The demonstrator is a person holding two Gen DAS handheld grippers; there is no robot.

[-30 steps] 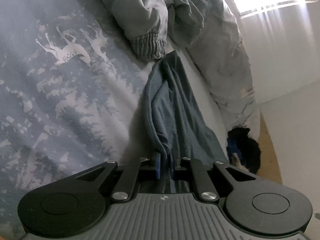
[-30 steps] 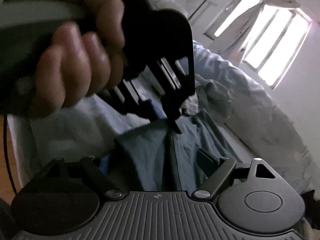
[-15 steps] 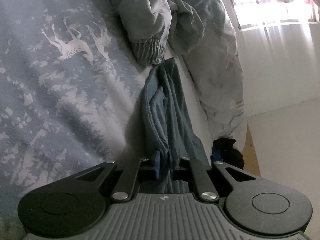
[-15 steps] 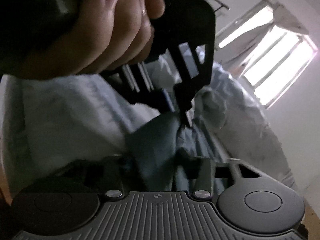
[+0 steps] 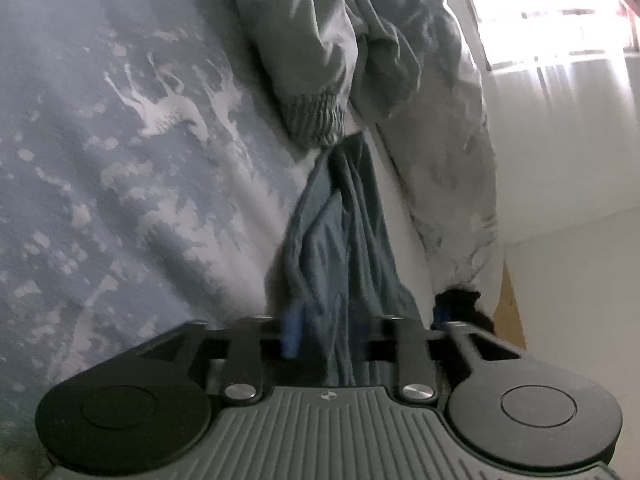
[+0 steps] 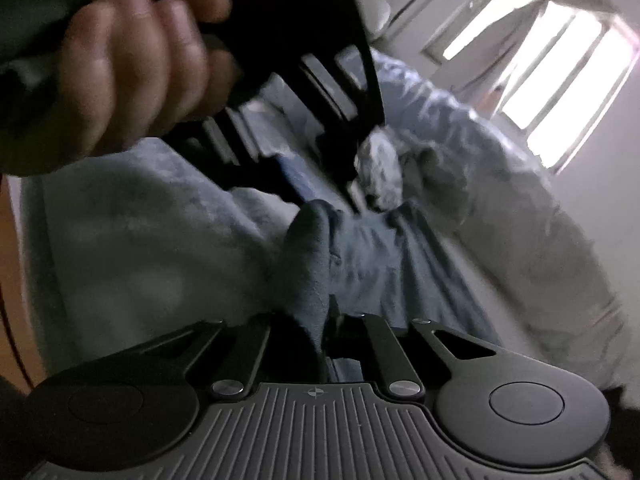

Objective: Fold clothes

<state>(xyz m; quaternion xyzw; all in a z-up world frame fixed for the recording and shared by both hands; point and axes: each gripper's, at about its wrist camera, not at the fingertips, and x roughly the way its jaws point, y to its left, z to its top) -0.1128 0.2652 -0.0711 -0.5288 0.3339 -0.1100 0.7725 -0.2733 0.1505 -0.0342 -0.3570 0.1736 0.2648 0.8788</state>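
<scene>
A dark blue-grey garment lies bunched in a long strip on the bed. In the left wrist view the fingers of my left gripper stand apart, with the cloth loose between them. In the right wrist view my right gripper is shut on a fold of the same garment. There the left gripper, held in a hand, sits just above the far part of the cloth.
The bed has a blue cover with white deer prints. A grey jacket with an elastic cuff lies heaped beyond the garment. The bed edge and floor are at the right. A bright window is behind.
My left gripper has opened and let go of the garment. My right gripper has closed on a fold of it. The cloth now lies slacker.
</scene>
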